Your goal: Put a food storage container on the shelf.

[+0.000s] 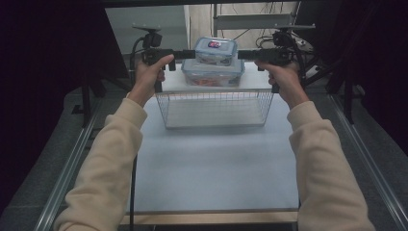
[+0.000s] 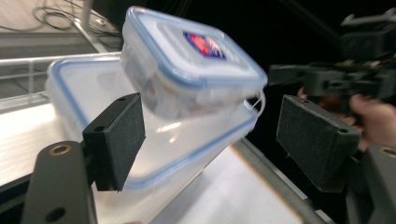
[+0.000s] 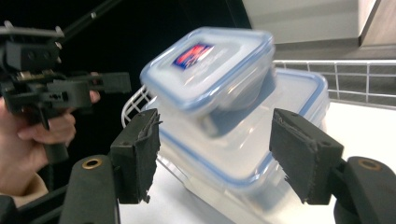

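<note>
In the high view, the left gripper (image 1: 188,54) and the right gripper (image 1: 243,55) stood at upper centre of the frame, each held in a cream-sleeved hand, pointing inward at a stack of two boxes. The small clear plastic box with a blue-rimmed lid (image 1: 216,50) sat on the larger clear plastic box with a blue-rimmed lid (image 1: 212,73), just above the white wire basket (image 1: 215,109) on the white table (image 1: 211,168).

In the left gripper view, its two black jaws stood wide apart at lower left and lower right, pads off both boxes. The small box (image 2: 187,60) lay tilted across upper centre on the large box (image 2: 154,140), which ran between the jaws.

In the right gripper view, its jaws were likewise spread, touching nothing. The small box (image 3: 210,70) filled upper centre above the large box (image 3: 261,140), which lay between the pads; the other gripper (image 3: 60,88) showed at the left edge.
</note>
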{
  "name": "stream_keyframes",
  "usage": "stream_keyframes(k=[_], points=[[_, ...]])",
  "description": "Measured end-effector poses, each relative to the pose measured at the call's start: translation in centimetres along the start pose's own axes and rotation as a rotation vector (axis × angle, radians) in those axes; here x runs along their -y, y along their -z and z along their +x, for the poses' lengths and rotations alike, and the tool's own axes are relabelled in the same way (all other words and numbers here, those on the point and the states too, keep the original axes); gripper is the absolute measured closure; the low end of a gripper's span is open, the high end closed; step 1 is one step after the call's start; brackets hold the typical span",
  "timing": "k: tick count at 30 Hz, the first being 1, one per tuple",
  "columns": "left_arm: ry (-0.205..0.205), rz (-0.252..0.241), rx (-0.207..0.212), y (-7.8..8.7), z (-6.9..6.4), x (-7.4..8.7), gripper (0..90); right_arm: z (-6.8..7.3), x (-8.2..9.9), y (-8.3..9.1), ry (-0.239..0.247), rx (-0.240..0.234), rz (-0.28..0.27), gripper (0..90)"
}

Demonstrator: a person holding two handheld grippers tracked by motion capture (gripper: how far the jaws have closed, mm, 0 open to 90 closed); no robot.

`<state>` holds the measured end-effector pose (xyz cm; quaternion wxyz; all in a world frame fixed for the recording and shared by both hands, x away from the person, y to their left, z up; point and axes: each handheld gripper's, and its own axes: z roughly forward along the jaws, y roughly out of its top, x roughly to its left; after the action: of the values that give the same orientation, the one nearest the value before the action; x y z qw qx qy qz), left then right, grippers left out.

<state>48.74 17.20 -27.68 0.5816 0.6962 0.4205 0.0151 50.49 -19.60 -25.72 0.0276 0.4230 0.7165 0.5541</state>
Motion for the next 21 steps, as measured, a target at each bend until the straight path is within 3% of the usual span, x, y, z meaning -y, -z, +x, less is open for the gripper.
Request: stream_keyframes(k=[6, 9, 15, 21], points=[[-0.093, 0.031, -0.04, 1.2, -1.7, 2.4, 23.5, 1.8, 2.4, 0.9, 0.095, 0.041, 0.023, 37.2], [-0.118, 0.029, -0.028, 1.7, -2.6, 3.7, 23.5, 2.2, 3.4, 1.4, 0.105, 0.05, 0.019, 40.5], [-0.188, 0.059, -0.045, 2.3, -4.6, 6.6, 24.0, 2.7, 5.2, 2.4, 0.135, 0.054, 0.018, 44.5], [-0.224, 0.063, -0.039, 2.7, -5.8, 9.5, 24.3, 2.9, 7.4, 2.9, 0.182, 0.06, 0.026, 48.1]])
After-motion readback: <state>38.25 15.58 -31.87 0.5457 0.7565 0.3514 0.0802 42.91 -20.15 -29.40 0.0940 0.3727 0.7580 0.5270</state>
